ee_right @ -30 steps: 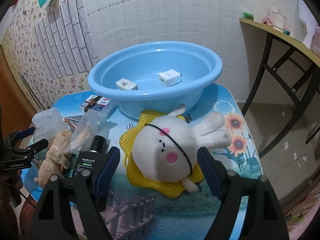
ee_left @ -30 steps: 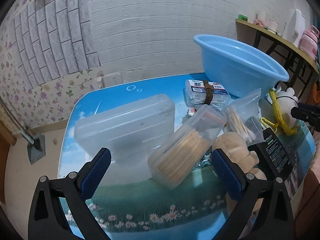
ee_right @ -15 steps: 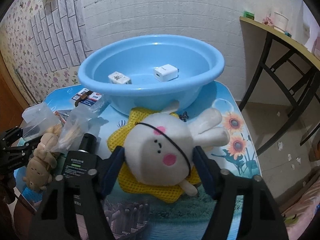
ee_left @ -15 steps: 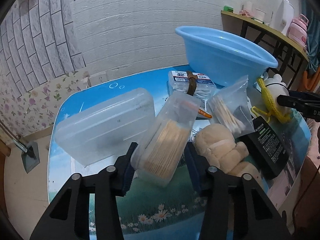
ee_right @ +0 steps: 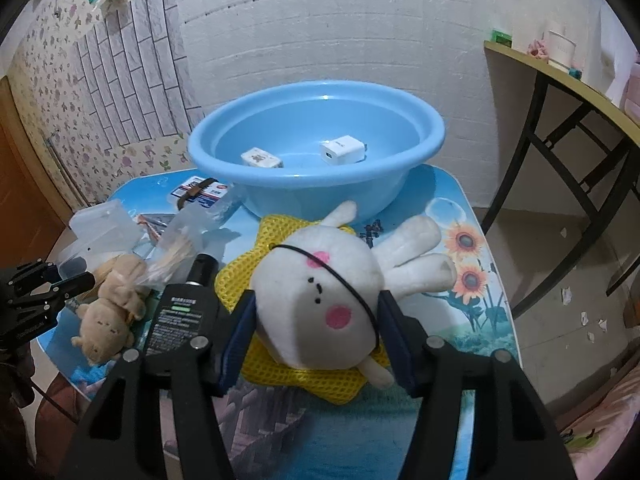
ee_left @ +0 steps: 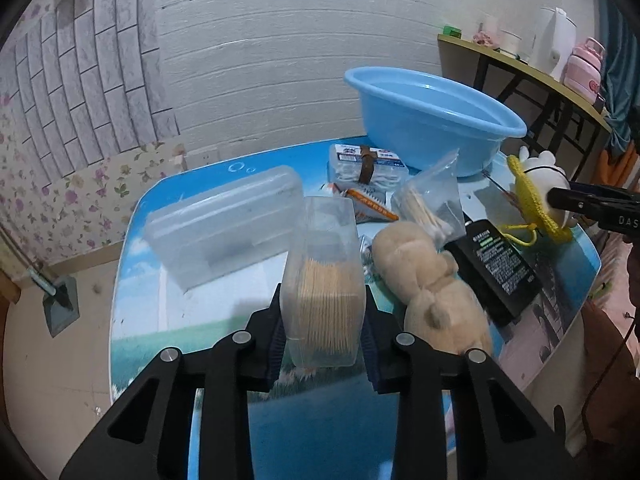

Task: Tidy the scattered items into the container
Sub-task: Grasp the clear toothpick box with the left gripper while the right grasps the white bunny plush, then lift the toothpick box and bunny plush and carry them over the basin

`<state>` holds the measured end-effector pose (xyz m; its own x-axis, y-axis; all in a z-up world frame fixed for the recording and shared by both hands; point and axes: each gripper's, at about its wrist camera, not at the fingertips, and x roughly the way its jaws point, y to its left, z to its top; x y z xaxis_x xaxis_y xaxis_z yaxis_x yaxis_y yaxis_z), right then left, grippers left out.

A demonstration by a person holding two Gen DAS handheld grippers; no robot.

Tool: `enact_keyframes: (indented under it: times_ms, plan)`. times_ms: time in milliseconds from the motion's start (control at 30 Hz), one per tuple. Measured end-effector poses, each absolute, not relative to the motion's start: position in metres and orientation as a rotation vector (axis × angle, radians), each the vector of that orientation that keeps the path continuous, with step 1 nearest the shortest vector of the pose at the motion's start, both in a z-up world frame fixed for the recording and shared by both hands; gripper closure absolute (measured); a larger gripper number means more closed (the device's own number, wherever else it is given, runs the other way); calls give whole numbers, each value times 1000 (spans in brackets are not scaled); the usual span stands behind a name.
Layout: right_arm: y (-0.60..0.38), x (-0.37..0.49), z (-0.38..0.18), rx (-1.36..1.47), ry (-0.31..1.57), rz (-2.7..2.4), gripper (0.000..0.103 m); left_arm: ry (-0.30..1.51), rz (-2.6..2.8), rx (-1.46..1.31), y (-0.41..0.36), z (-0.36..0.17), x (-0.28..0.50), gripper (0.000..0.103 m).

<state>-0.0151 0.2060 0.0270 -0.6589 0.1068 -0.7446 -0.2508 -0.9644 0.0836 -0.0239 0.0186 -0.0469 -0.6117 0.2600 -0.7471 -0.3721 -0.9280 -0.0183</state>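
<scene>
The left tool (ee_left: pixel 323 334) is clamped on a clear, boxy plastic toothpick tub (ee_left: pixel 323 280) above the bench (ee_left: pixel 144 320). The right tool (ee_right: pixel 316 336) pinches a soft white plush rabbit (ee_right: pixel 320 316) lying on yellow mesh. Two small white cubes (ee_right: pixel 342 152) sit in the round, glossy blue basin (ee_right: pixel 404 176).

Both tools are matte black plastic frames with triangular cut-outs and round silver screw heads along their arms. The left gripper (ee_left: pixel 323 334) and the right gripper (ee_right: pixel 317 334) each carry dark blue ribbed pads (ee_right: pixel 234 338) on the inner faces of the fingers. White letters "DAS" mark the right one's side.
</scene>
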Motion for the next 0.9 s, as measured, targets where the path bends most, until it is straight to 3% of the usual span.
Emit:
enact_keyframes:
  times_ms: [633,900]
  plan:
    - [195,16,27,-1237,208,2686,44,212,2529,-1205,10,-55,15,71]
    - [188,8,16,-1288,151,2679,36,227,2528,-1236,18,-63,-1,70]
